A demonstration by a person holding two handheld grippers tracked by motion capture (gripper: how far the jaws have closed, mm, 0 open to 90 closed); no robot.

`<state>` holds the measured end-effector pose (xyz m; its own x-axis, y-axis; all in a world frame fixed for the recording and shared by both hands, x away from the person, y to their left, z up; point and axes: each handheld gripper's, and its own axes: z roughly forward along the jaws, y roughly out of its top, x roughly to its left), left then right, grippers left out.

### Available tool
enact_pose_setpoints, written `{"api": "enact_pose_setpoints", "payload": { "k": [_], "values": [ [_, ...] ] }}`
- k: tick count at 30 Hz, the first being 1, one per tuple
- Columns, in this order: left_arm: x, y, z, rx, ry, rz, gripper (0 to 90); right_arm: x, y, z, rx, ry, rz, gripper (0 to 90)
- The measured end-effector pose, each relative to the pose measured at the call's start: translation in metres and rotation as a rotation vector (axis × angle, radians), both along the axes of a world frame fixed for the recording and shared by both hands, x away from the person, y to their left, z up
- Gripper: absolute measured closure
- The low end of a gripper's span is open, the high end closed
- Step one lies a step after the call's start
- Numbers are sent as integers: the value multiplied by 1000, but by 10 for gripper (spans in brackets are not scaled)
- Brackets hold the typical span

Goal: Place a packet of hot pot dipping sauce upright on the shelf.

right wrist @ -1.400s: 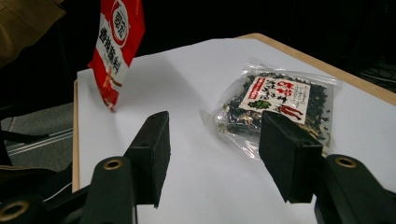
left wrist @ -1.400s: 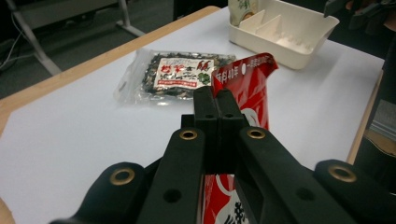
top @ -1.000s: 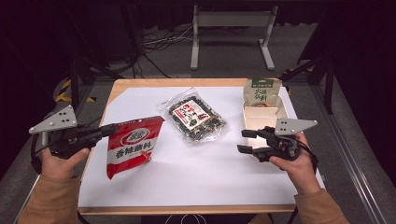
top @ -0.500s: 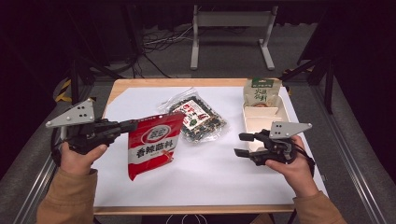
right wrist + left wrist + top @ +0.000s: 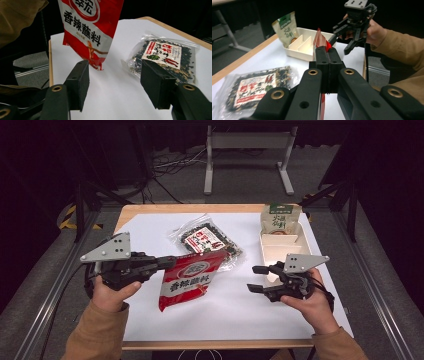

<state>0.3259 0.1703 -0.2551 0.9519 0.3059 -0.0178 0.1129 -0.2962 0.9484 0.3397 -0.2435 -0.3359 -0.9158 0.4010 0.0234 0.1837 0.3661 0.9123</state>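
A red and white seasoning packet (image 5: pixel 190 277) hangs tilted above the white table cover, pinched at its top edge by my left gripper (image 5: pixel 172 261), which is shut on it. In the left gripper view the packet's red edge (image 5: pixel 320 41) sticks up past the closed jaws. To the right, my right gripper (image 5: pixel 256 279) stands open with nothing between its pads; its jaws have just been opening a little. From the right gripper view the packet (image 5: pixel 91 27) hangs ahead to the left, and my right gripper (image 5: pixel 116 83) points between it and the clear bag.
A clear bag of dark dried spices (image 5: pixel 206 242) lies flat at the table's middle back. A white divided tray (image 5: pixel 280 251) sits at the right with a green pouch (image 5: pixel 277 218) standing in its far end. Wooden table edges frame the white cover (image 5: pixel 235 315).
My left gripper has lifted the red packet off the table and carried it rightward toward the middle. The right hand has stayed almost in place.
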Motion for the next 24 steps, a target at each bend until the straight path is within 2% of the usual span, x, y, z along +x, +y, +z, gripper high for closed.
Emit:
{"api": "enact_pose_setpoints", "payload": {
  "k": [8,12,15,24],
  "values": [
    [-5,-22,-2,-36,-24,-56,900,1,-1,-3,-21,-9,-7,383],
    [-7,-30,-5,-70,-26,-82,900,1,1,-4,-27,-14,-4,383],
    [-9,-35,-5,-68,-32,-90,900,1,1,-5,-28,-14,-1,380],
    [-11,-48,-6,-72,-40,-127,900,0,6,-8,-12,1,56,367]
  ]
}}
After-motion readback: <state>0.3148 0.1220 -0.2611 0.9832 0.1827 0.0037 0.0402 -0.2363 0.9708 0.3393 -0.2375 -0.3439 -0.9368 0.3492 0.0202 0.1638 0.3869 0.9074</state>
